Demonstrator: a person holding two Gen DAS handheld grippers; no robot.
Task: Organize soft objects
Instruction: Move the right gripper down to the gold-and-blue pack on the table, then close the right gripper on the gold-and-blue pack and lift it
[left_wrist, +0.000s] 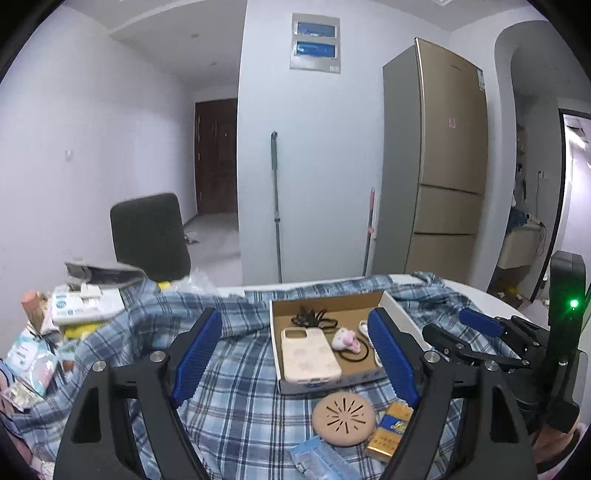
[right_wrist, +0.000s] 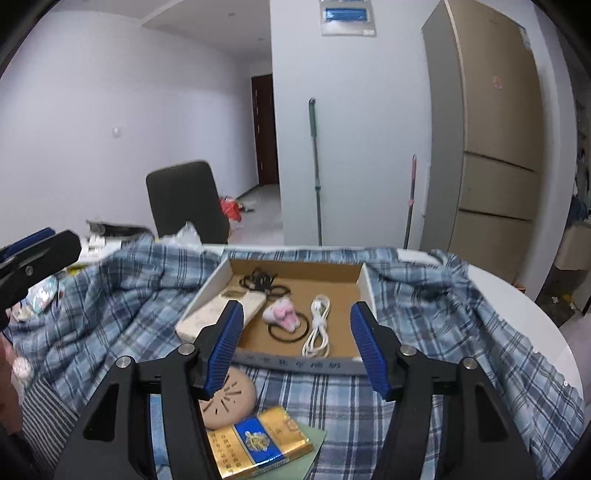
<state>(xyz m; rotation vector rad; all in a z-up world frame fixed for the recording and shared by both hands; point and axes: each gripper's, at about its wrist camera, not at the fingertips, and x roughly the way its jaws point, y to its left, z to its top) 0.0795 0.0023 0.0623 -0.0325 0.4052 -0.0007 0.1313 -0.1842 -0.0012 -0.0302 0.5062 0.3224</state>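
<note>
A shallow cardboard box (left_wrist: 325, 304) (right_wrist: 295, 271) sits on a blue plaid shirt (left_wrist: 236, 391) (right_wrist: 461, 332) spread over the table. In the box lie a pale phone case (left_wrist: 308, 354) (right_wrist: 218, 314), a pink plush hair tie (left_wrist: 345, 341) (right_wrist: 282, 314), black hair ties (left_wrist: 312, 319) (right_wrist: 260, 280) and a white cable (right_wrist: 317, 325). My left gripper (left_wrist: 295, 363) is open and empty, hovering before the box. My right gripper (right_wrist: 297, 347) is open and empty, just short of the box's front edge; it also shows in the left wrist view (left_wrist: 465, 332).
A tan round perforated disc (left_wrist: 343, 419) (right_wrist: 231, 402), a gold and blue cigarette pack (left_wrist: 389, 430) (right_wrist: 258, 443) and a blue plastic packet (left_wrist: 321, 459) lie on the shirt in front. Clutter (left_wrist: 74, 306) stands at the left. A dark chair (left_wrist: 151, 236) stands behind the table.
</note>
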